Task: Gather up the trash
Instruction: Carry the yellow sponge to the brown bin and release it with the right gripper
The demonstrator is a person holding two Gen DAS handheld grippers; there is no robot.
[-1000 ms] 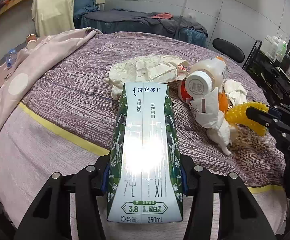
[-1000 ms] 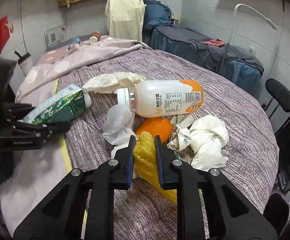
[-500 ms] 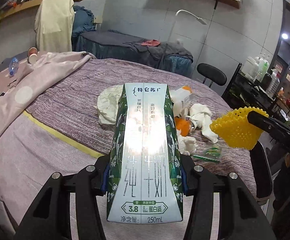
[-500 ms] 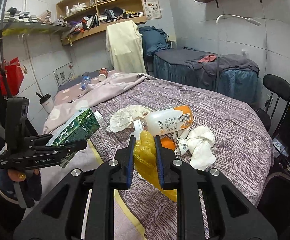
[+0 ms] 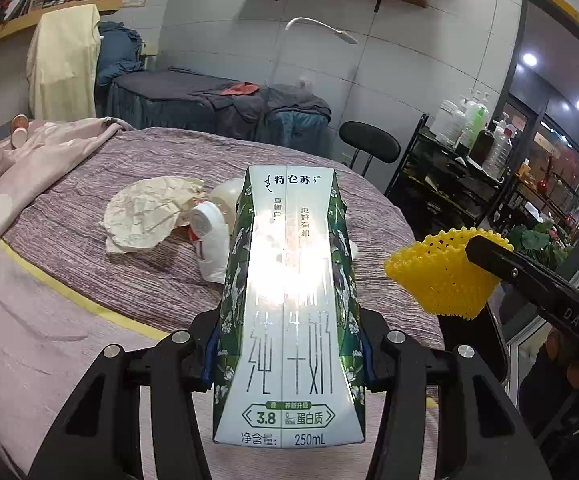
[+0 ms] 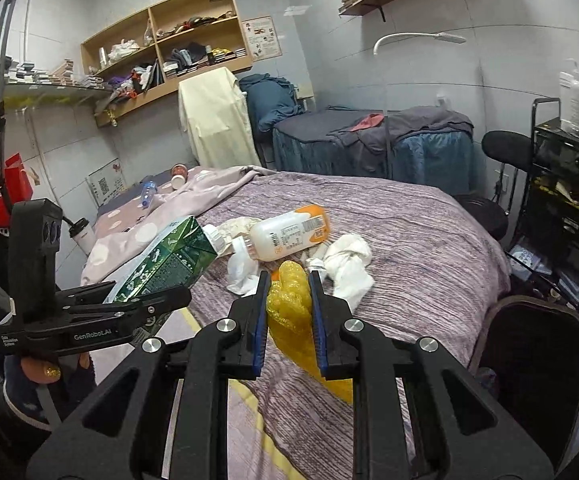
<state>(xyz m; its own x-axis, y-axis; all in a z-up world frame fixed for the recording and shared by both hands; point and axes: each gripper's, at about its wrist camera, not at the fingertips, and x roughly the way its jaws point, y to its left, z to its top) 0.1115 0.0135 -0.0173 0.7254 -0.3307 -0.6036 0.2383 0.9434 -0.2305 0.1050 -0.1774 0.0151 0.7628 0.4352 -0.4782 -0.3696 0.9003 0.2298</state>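
Observation:
My left gripper (image 5: 289, 344) is shut on a green and white milk carton (image 5: 289, 308), held lengthwise above the near edge of the bed; the same carton (image 6: 169, 264) shows at the left of the right wrist view. My right gripper (image 6: 288, 312) is shut on a yellow foam net sleeve (image 6: 289, 308), which hangs down below the pads; that net (image 5: 441, 276) also appears at the right of the left wrist view. On the purple bedspread (image 6: 409, 240) lie a white and orange bottle (image 6: 289, 234), crumpled paper (image 5: 145, 216) and white tissues (image 6: 349, 264).
A pink dotted blanket (image 5: 29, 168) covers the bed's left side. A black stool (image 5: 369, 146) and a rack of bottles (image 5: 469, 152) stand to the right. A dark rounded bin (image 6: 537, 356) sits by the bed's near right corner. A second bed (image 6: 369, 144) is behind.
Both grippers have pulled back and risen from the trash pile, carrying the carton and the yellow net. The bottle, paper and tissues now look smaller and farther off.

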